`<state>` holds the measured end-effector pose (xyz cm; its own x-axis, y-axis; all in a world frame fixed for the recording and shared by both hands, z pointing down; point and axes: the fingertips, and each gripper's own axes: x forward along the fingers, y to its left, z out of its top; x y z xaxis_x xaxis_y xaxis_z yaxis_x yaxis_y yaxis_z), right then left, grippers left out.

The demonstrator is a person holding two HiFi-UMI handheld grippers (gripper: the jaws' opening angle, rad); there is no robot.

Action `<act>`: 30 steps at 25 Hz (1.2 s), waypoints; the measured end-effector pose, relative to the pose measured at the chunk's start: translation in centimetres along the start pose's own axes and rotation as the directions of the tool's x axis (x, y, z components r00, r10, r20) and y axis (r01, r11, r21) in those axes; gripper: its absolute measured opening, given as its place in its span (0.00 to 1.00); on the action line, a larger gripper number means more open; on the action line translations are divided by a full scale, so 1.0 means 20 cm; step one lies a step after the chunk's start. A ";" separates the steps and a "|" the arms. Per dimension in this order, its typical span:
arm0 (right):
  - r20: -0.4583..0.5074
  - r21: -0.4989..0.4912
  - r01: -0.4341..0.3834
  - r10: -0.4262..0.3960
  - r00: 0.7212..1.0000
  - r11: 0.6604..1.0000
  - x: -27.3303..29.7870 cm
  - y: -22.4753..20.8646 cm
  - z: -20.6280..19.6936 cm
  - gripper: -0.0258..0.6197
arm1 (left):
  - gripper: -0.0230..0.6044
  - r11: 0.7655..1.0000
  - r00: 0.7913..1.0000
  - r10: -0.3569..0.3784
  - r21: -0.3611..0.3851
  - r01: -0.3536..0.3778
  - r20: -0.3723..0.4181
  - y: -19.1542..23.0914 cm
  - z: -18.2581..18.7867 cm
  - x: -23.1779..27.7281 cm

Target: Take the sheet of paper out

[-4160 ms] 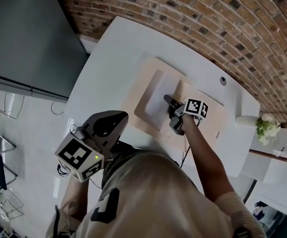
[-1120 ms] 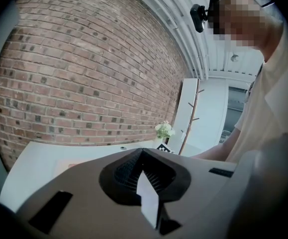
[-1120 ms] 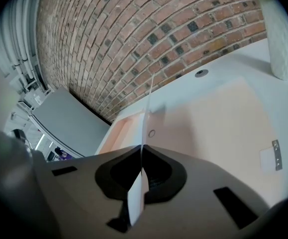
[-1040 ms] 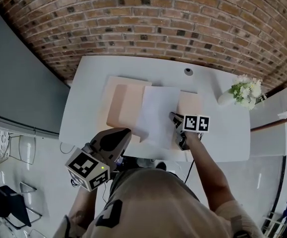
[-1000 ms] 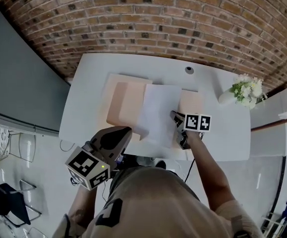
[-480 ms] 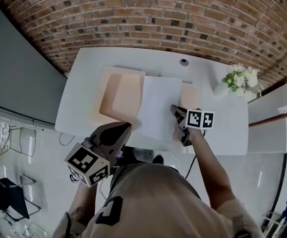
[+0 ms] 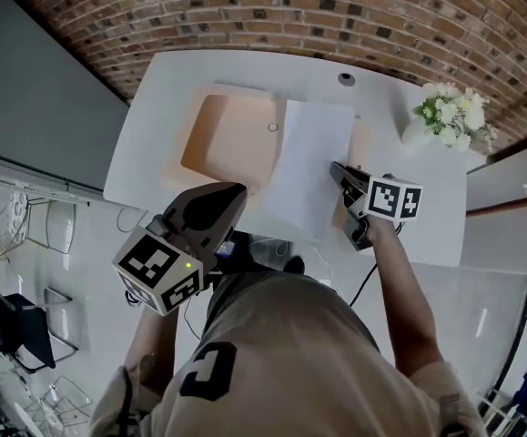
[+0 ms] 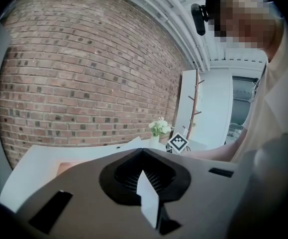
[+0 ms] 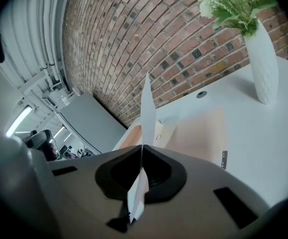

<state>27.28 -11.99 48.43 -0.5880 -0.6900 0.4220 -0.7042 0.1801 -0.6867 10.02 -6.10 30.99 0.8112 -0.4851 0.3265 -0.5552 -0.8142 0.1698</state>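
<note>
The white sheet of paper is lifted over the open peach folder on the white table. My right gripper is shut on the sheet's right edge. In the right gripper view the sheet rises edge-on from the closed jaws of that gripper, with the folder lying below. My left gripper hovers at the table's front edge, below the folder, touching nothing. Its jaws meet at the tip with nothing between them.
A white vase of flowers stands at the table's back right, and it is close to the right gripper in that gripper's view. A cable hole sits near the brick wall. A grey cabinet stands to the left.
The right gripper has risen and drawn the sheet to the right, uncovering more of the folder's inside. The left gripper has drifted a little along the table's front edge.
</note>
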 end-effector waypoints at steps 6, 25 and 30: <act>-0.001 -0.040 -0.084 0.085 0.996 0.996 -0.09 0.11 0.01 0.08 | 0.06 0.998 0.998 0.053 0.024 -0.052 -0.026 -0.06 0.00 0.02; 0.123 0.098 -0.314 0.302 0.945 0.944 -0.26 0.46 0.05 0.08 | 0.06 0.990 0.996 0.080 -0.111 -0.084 -0.046 0.06 -0.11 -0.11; 0.139 0.093 -0.312 0.298 0.944 0.945 -0.21 0.58 0.02 0.08 | 0.06 0.990 0.998 0.065 -0.127 -0.066 -0.013 0.14 -0.15 -0.20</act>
<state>21.83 -7.26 38.39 -0.7100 -0.6953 0.1112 -0.4448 0.3204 -0.8364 4.69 -5.49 32.99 0.7710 -0.5329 0.3487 -0.6264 -0.7333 0.2645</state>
